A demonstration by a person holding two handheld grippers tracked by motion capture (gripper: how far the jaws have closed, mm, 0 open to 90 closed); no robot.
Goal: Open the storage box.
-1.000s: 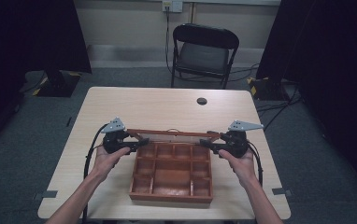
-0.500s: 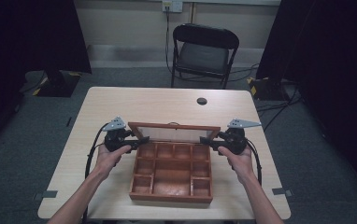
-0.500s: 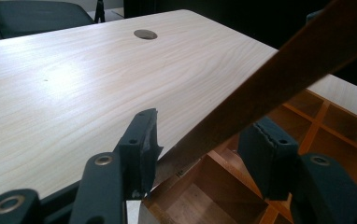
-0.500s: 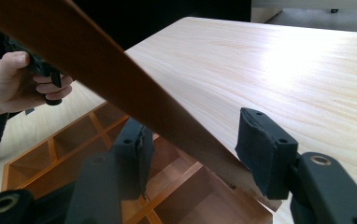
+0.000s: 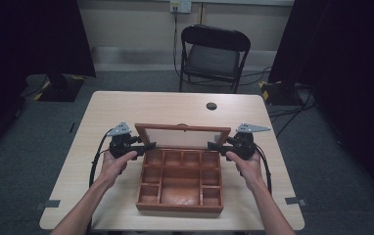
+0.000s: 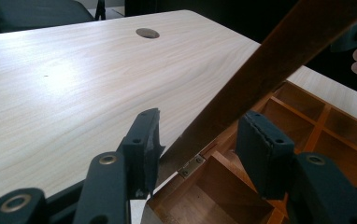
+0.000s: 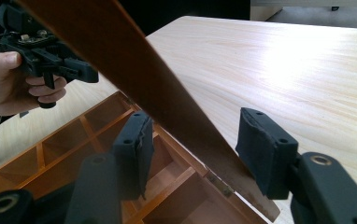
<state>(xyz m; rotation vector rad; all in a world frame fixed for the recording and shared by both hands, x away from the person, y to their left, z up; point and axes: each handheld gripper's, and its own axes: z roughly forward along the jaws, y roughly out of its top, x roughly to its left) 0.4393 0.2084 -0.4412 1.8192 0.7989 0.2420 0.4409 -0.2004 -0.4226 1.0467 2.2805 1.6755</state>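
A wooden box [image 5: 180,208] with several empty compartments sits on the table, its hinged framed lid [image 5: 182,129] standing up at the far side. My left gripper [image 5: 148,145] holds the lid's left side rail and my right gripper [image 5: 213,145] holds the right one. In the left gripper view the rail [image 6: 284,60] slants between the jaws of the left gripper [image 6: 200,140] above a brass hinge [image 6: 193,165]; these jaws have just been closing on it. In the right gripper view the rail [image 7: 120,51] crosses the right gripper [image 7: 193,144] from pad to pad.
The pale wooden table [image 5: 126,112] has a round cable hole [image 5: 211,105] beyond the box. A black folding chair [image 5: 214,54] stands behind the table's far edge. Cables trail from both grippers along the forearms.
The lid has swung up from a low tilt to nearly upright, its top rail rising. Both hands have stayed close to the box's rear corners.
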